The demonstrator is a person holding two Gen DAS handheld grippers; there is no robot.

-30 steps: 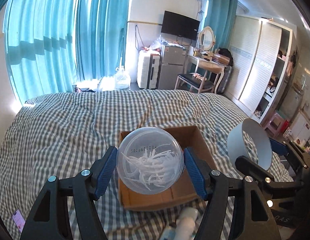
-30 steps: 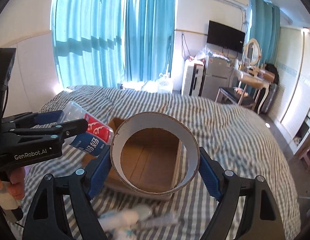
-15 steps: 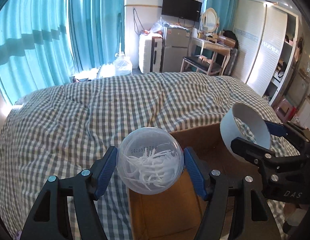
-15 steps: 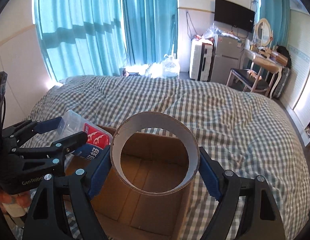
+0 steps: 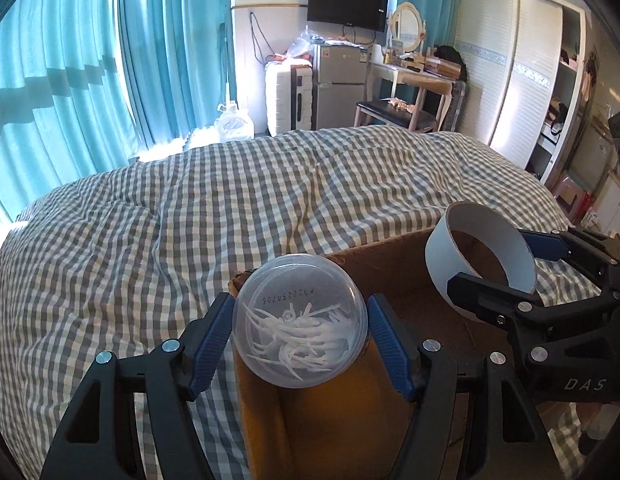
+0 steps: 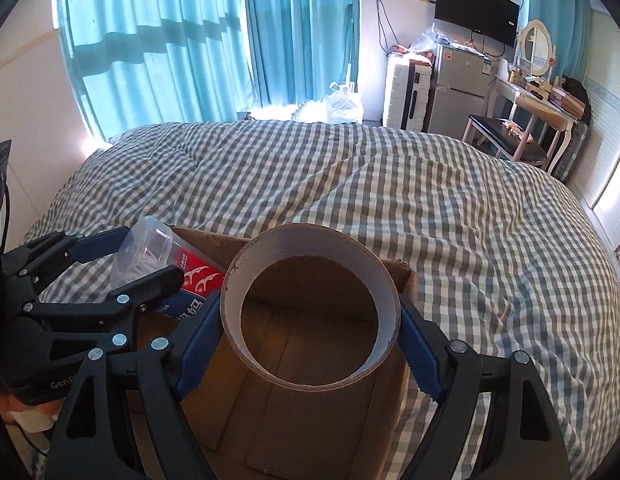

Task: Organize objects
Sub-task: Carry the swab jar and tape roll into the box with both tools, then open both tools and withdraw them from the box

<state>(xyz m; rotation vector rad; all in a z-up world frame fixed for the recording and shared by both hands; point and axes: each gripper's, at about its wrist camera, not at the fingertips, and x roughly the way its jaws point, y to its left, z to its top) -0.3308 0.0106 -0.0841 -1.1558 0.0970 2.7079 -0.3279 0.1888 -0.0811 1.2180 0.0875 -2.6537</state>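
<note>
My left gripper (image 5: 300,312) is shut on a clear plastic jar (image 5: 302,344) of white floss picks, its base facing the camera, held over the left part of an open cardboard box (image 5: 390,246). My right gripper (image 6: 310,308) is shut on a wide white cardboard ring (image 6: 310,240), held over the same box (image 6: 310,420). The right wrist view shows the left gripper (image 6: 146,258) at the left with the red-labelled jar (image 6: 190,276). Seen from the left wrist, the right gripper (image 5: 490,264) and ring (image 5: 442,256) hang at the right.
The box lies on a bed with a grey checked duvet (image 5: 190,220). Beyond the bed are teal curtains (image 5: 70,80), a white suitcase (image 5: 284,100), a small fridge (image 5: 338,84), a dressing table with a stool (image 5: 410,80) and a wardrobe (image 5: 522,80).
Both grippers moved forward and down with their loads, and the box now lies right under them. The small bottles seen at the near edge have dropped out of view.
</note>
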